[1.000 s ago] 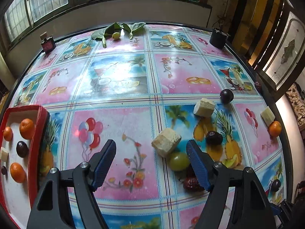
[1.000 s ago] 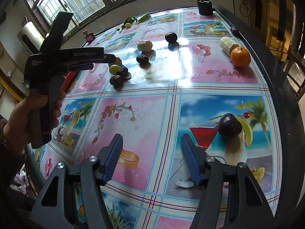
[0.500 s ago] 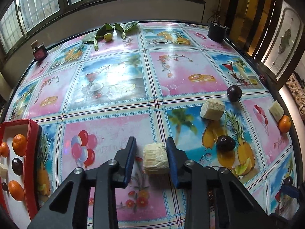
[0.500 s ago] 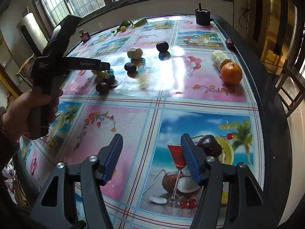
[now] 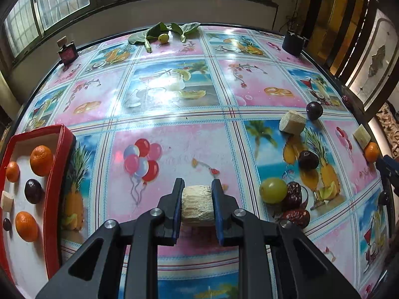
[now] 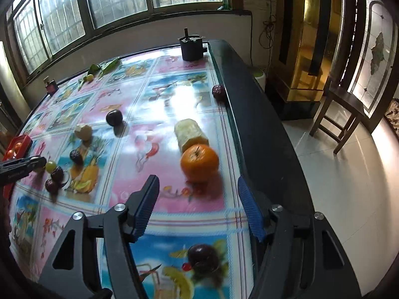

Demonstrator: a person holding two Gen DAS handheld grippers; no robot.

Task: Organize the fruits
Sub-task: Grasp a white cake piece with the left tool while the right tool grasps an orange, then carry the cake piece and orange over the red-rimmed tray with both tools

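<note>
In the left wrist view my left gripper [image 5: 197, 186] is shut on a pale ribbed fruit chunk [image 5: 197, 206], just above the patterned tablecloth. At the left stands the red tray [image 5: 59, 174], holding oranges, dark plums and a pale piece. A green grape [image 5: 273, 190], red dates [image 5: 294, 194], a plum [image 5: 308, 159] and another pale chunk [image 5: 291, 122] lie to the right. In the right wrist view my right gripper [image 6: 197, 182] has its jaws opening, with nothing between them. An orange [image 6: 199, 162] sits just ahead of it, against a pale chunk [image 6: 190, 134]. A dark plum [image 6: 203, 258] lies below the fingers.
A perfume bottle [image 5: 67, 52], green leaves with a small yellow fruit [image 5: 163, 33] and a black pot [image 5: 294, 43] stand along the far edge. The table's dark right edge [image 6: 249, 114] runs close to the orange. Beyond it are a tiled floor and a wooden chair [image 6: 341, 114].
My left gripper closed on the pale chunk and carried it left, away from the grape. The right gripper swung from the dark plum toward the orange, and its jaws widened slightly.
</note>
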